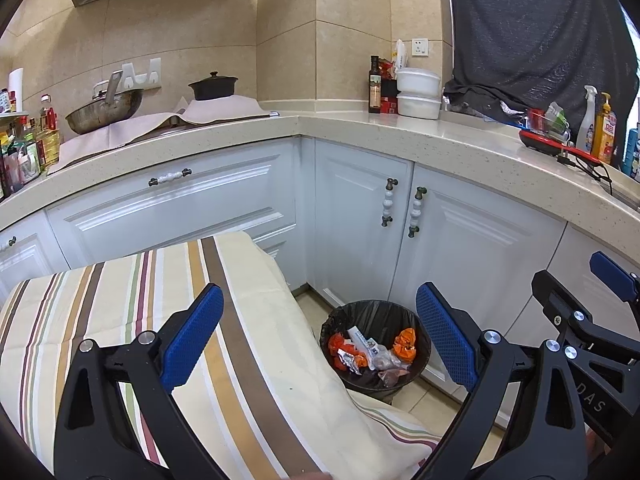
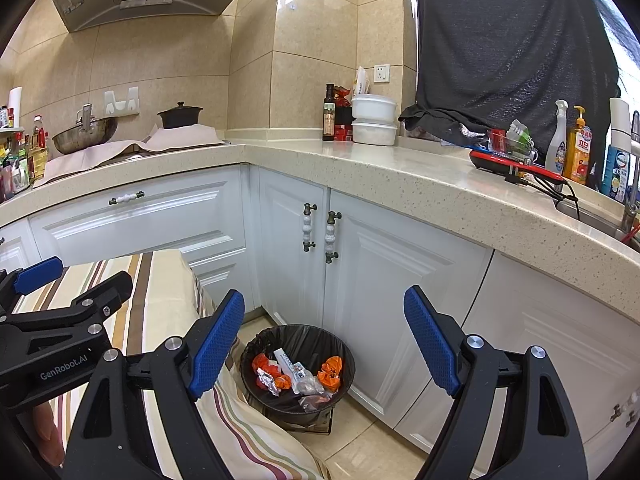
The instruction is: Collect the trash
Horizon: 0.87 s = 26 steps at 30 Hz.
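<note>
Left wrist view shows us the trash bin (image 1: 376, 346) standing on the floor tiles in the corner where the two runs of white cabinets (image 1: 472, 232) meet, just beside the edge of the striped tablecloth (image 1: 132, 320). We see it lined with a black bag and holding orange wrappers (image 1: 405, 342), a white carton and crumpled clear plastic. The bin sits ahead of and below our left gripper (image 1: 320, 340), appearing in the gap between its two blue pads (image 1: 196, 336), well apart from them. That gripper is spread wide, with nothing between its fingers and nothing touching them; it hangs over the tablecloth's near corner.

From the right wrist view, the same bin (image 2: 298, 368) lies between and beyond the fingers of our right gripper (image 2: 324, 350), again apart from them. This gripper too is held wide apart, gripping nothing and touching nothing. We see the left gripper's black frame at the left edge of this view, over the striped cloth. On the stone countertop (image 2: 400, 176) above stand a dark bottle (image 2: 329, 112) and two stacked white containers (image 2: 374, 120) near its inner corner.
</note>
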Available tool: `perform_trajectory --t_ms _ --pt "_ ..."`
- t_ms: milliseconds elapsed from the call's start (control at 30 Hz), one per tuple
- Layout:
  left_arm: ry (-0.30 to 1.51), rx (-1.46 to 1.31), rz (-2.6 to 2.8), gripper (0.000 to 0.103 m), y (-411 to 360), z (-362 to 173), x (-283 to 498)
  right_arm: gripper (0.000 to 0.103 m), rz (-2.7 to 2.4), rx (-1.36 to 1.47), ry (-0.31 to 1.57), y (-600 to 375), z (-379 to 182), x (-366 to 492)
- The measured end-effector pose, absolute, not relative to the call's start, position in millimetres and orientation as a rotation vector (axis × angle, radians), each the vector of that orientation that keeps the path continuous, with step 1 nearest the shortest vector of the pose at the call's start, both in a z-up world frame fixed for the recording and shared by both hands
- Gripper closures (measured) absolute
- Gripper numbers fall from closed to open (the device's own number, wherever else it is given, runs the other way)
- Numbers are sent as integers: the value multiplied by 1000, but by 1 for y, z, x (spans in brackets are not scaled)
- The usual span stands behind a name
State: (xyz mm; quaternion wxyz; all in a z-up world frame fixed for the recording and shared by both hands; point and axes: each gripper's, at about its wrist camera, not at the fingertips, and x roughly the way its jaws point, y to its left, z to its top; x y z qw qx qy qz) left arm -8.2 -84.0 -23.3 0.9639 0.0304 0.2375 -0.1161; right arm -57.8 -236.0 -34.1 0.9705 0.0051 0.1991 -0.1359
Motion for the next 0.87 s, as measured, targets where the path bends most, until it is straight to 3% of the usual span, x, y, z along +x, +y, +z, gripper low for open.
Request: perform_trajectory --t_ms 600,867 --pt "440 90 -240 5 -86 -21 -10 24 -280 13 400 -242 -37 -59" --pt "504 74 -232 5 -78 -29 2 24 -287 16 411 -245 -40 -56"
